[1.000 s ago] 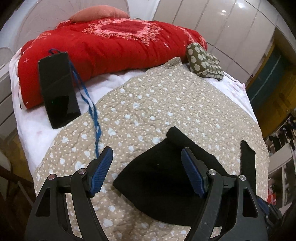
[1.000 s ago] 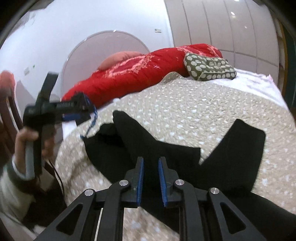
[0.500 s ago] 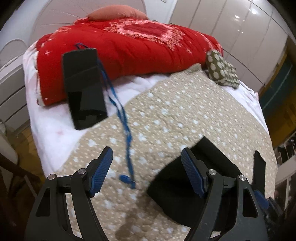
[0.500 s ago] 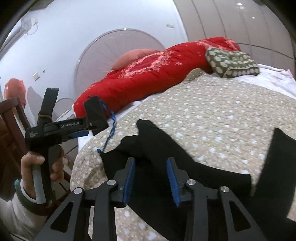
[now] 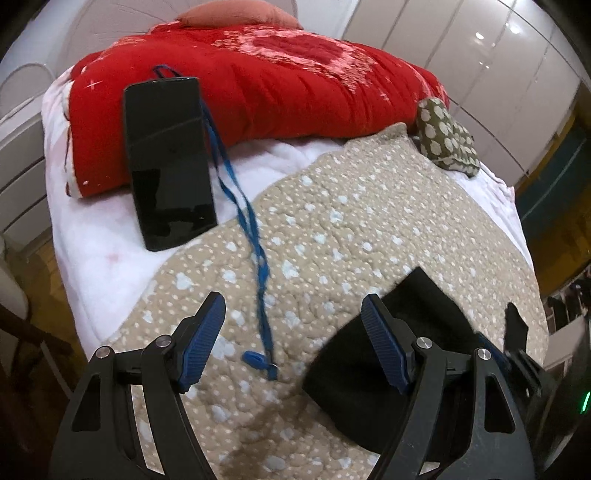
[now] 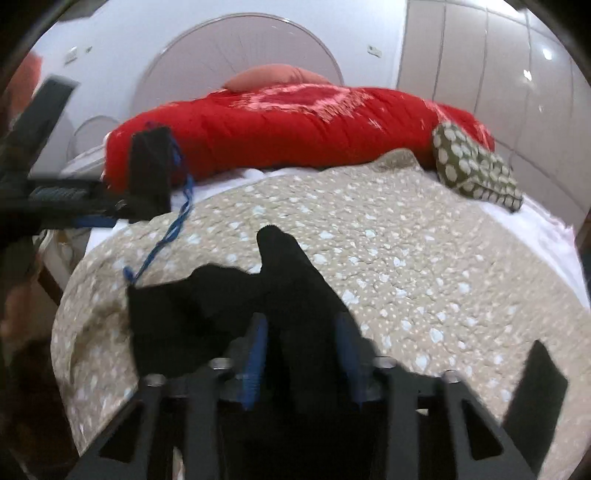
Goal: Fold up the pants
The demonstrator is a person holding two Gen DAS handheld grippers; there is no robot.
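While both grippers, left gripper (image 5: 291, 345) and right gripper (image 6: 301, 356), hang with jaws apart, the black pants (image 6: 229, 306) low in frame lie rumpled on the bed (image 6: 406, 236), so folding now risks creases.

On the bed lie one pair of black pants (image 6: 229, 306), one red quilt (image 5: 266, 85), one spotted cushion (image 5: 443, 136), one phone (image 5: 166, 158) and one blue lanyard (image 5: 243, 229).

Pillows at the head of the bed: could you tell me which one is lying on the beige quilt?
The small olive spotted pillow, resting on the quilt's far corner; the pink one sits behind the red blanket.
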